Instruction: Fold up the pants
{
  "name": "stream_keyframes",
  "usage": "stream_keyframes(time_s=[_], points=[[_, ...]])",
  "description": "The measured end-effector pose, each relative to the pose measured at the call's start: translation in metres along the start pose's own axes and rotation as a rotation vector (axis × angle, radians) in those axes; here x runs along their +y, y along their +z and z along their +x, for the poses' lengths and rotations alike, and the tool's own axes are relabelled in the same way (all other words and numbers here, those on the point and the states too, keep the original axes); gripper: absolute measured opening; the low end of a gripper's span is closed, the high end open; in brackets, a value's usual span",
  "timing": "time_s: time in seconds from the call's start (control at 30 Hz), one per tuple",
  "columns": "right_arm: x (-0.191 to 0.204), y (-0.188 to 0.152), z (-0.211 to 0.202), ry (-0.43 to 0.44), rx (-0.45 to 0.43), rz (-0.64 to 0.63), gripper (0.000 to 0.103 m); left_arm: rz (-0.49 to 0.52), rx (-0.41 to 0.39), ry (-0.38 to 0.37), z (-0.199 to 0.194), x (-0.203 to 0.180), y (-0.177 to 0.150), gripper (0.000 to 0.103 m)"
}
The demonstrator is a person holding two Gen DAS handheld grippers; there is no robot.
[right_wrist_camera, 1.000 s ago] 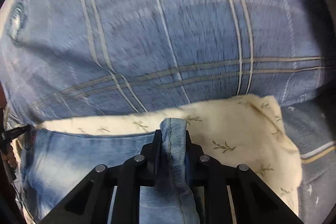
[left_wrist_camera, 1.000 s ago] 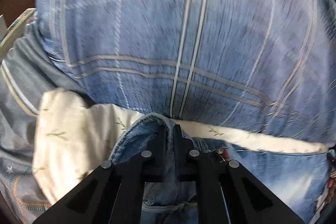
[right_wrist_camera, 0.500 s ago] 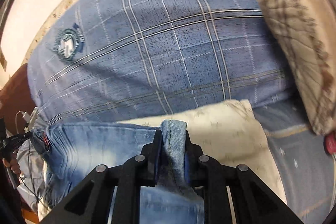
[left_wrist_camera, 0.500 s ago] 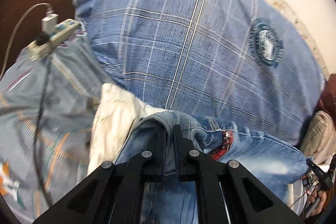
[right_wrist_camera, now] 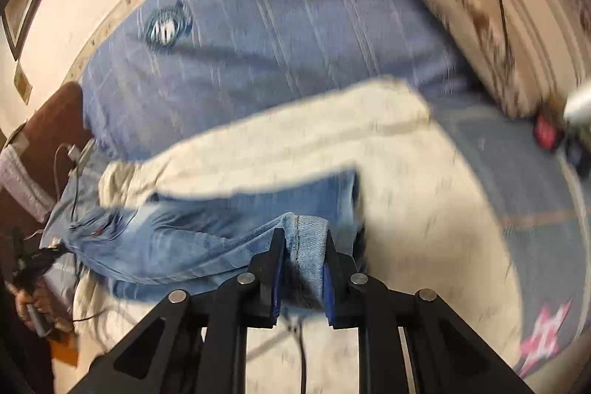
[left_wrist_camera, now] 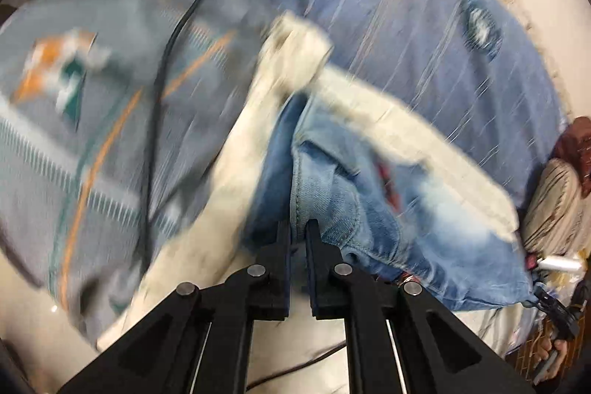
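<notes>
Left gripper clenched on the jeans at a seam, right gripper on a folded denim edge. Jeans hang over the cream pillow. I judge mid-fold; next, lay edges flat, aligned.

No text, brand or number is showing legibly in either view. A round badge is sitting on the blue checked pillow, but motion blur is smearing whatever lettering it carries beyond reading.
</notes>
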State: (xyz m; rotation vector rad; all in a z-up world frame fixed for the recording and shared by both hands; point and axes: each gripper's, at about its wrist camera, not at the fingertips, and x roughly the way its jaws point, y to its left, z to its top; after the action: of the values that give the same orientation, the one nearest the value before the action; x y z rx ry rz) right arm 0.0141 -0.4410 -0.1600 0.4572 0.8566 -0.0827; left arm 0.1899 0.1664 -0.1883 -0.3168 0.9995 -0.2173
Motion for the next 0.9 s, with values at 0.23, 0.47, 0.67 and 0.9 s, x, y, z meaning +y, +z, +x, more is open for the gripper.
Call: stream_keyframes(time_s=[0.23,0.47,0.67,0.9], points=[[-0.044,-0.048,-0.016,-0.061,0.037,0.082,0.07,0.025,0.01,0.084,-0.023,0.027,-0.045,0.008],[-0.064,-0.027,-0.031,-0.012,-0.05,0.191,0.071,0.103,-0.064,0.057,-0.062,-0.003,-0.052,0.008],[-0.045,0.008,0.013,-0.022,0.0,0.172,0.071,0.215,-0.118,-0.012,-0.066,-0.071,-0.047,0.035],[-0.028,0.019,0.069,-0.123,0.111,0.048,0.034,0.247,-0.045,-0.011,-0.028,-0.101,-0.052,0.037]])
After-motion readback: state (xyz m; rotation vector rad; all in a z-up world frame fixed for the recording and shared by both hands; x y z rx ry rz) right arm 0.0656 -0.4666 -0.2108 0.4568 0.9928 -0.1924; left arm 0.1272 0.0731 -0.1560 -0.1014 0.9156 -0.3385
